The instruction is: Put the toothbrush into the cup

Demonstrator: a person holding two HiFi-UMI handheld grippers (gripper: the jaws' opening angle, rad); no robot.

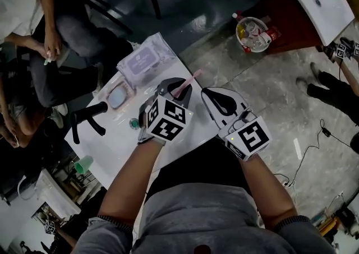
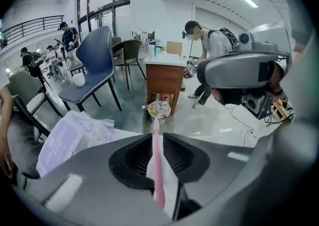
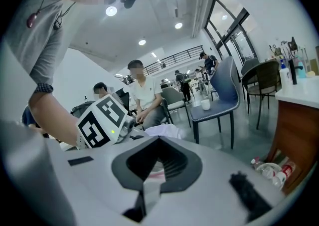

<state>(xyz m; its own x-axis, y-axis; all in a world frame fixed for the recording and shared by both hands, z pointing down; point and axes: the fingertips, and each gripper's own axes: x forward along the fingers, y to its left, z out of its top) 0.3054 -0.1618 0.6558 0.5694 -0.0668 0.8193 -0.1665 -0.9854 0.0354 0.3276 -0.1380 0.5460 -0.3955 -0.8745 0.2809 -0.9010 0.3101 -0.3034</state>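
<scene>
Leaning over a white surface, a person in a grey top holds a gripper in each hand, side by side and close together. The left tongs point steeply down at the surface near its far edge. A pink toothbrush runs lengthwise through the slot between them. In the left gripper view the tongs stand apart, with a strip of white surface showing between the toothbrush and one pad, so they are not clamped on it. In the head view the toothbrush's far end pokes out past the tips. Whether it rests on the surface cannot be told.

The right tongs hover just beside the left, pointing closer to level. They are slightly parted, with nothing between them.

A pack of wipes lies at the far left of the surface, and a black handled tool sits nearer the left edge. A small green round thing sits just beside the left gripper. On the floor beyond stands a bin of bottles, and a seated person waits at the left.
</scene>
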